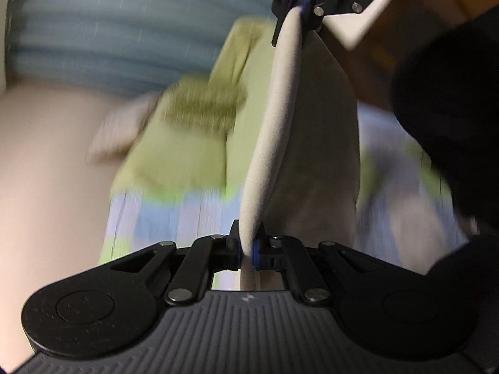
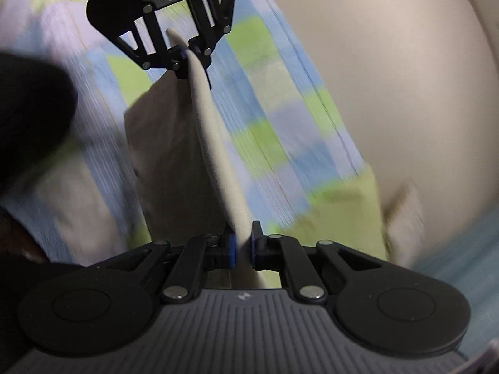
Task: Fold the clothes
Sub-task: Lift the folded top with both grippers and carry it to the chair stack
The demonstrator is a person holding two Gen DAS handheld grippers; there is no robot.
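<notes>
Pinching the beige cloth [image 1: 274, 124] at opposite ends, the left gripper [image 1: 248, 251] and right gripper [image 2: 243, 249] stretch its edge taut, probably to fold it over the checked sheet [image 2: 274, 118].

left claw [image 1: 248, 249] clamped, right claw [image 2: 242, 247] clamped

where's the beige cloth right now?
The beige cloth hangs stretched between the left claw and the right claw, both shut on its top edge, above the checked sheet.
</notes>
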